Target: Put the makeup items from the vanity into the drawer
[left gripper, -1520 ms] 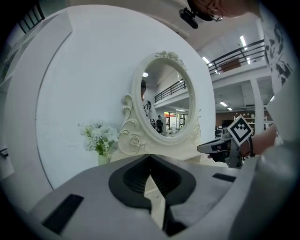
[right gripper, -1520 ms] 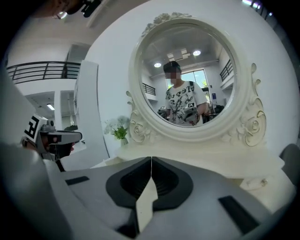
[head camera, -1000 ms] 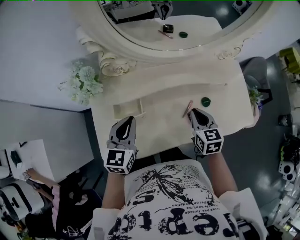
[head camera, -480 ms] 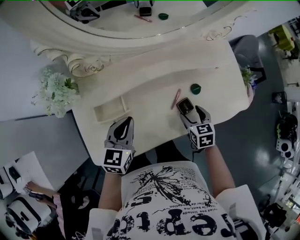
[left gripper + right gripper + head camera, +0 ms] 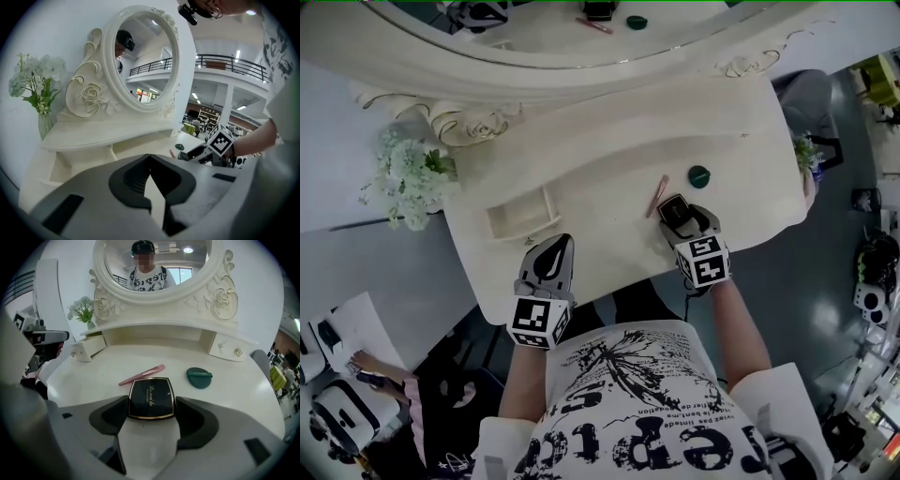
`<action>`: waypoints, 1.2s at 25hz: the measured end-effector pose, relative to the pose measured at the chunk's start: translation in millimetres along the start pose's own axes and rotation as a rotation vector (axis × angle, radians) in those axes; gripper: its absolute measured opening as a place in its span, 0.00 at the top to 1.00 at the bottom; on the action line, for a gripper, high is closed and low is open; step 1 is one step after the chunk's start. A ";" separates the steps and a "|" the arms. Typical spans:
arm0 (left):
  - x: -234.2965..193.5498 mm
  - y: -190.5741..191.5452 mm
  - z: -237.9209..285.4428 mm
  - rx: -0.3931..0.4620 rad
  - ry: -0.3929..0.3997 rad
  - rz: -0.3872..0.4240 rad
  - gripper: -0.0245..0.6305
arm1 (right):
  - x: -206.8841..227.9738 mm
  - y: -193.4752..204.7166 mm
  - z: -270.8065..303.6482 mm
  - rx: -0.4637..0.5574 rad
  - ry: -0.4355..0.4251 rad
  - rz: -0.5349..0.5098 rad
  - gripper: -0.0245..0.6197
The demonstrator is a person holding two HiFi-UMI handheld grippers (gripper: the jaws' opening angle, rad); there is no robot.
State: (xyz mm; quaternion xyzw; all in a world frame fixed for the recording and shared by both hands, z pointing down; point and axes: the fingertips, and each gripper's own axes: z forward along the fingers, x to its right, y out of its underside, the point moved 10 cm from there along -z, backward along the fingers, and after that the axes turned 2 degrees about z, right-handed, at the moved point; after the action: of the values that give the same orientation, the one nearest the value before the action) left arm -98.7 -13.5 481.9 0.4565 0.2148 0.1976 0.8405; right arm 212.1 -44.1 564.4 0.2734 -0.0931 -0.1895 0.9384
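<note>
Right now the right gripper's [image 5: 151, 402] fingers [image 5: 197, 420] are opening, spread wide with the black compact [image 5: 151, 391] between them, flat on the bench [image 5: 234, 394]; the fingers flank the compact's two sides closely. Just behind the compact lies the pink brush [image 5: 142, 375], slanting away to its left, and the green puff [image 5: 199, 377] sits near the compact, behind it to the right. The open drawer [image 5: 89, 347] stands well to the compact's left, under the shelf below the mirror [image 5: 154, 263]. Farther left of the compact, at the bench's front edge, the left gripper's [image 5: 150, 157] fingers [image 5: 131, 178] are pressed together with nothing between them.
</note>
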 end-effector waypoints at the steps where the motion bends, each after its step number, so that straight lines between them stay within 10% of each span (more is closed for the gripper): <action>1: -0.6 -0.5 -0.9 0.001 -0.003 0.000 0.93 | -0.1 -0.7 -0.5 -0.003 -0.005 -0.008 0.45; 30: -87.4 1.8 -164.6 0.176 -0.326 -0.065 0.93 | -217.2 -154.6 13.8 0.123 -0.364 -0.259 0.45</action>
State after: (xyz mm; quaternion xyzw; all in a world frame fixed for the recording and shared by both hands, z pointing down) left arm -260.6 53.5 418.4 0.5470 0.1071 0.0743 0.8269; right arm -36.7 -82.8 475.6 0.3011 -0.2364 -0.3484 0.8556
